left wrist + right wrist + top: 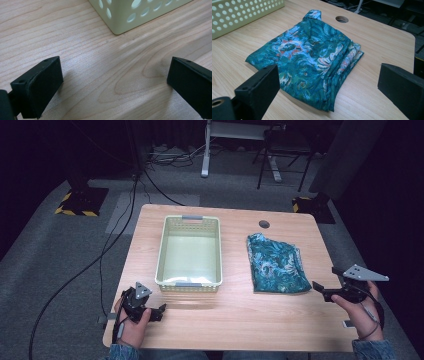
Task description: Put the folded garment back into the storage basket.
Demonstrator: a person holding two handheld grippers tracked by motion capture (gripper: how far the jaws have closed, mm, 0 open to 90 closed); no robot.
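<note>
Cloth [276, 265], teal with a swirling pattern and touches of orange, lies folded flat on the right half of the wooden counter [230, 315], its folded layers stacked along the edge nearest the right side; a small corner of it pokes up towards the far edge, near a round cable hole [264, 224] in the counter top; to its left, apart from it, stands a pale yellow-green basket [189, 252] with perforated walls and grey handles at its near and far ends, and nothing can be seen inside it; the left hand-held gripper [161, 312] rests low over the near left part of the counter, held in the person's left hand [133, 327], pointing to the right just in front of the basket's near left corner; in the left gripper view its jaws stand wide apart over bare wood with nothing between them, and a corner of the basket [130, 15] sits ahead; the right hand-held gripper [325, 281] is held in the right hand [362, 315] at the counter's right edge, pointing left at the cloth's near right corner, close to it but not touching; in the right gripper view its jaws are spread wide, empty, with the cloth [312, 60] lying ahead between them on the counter
</note>
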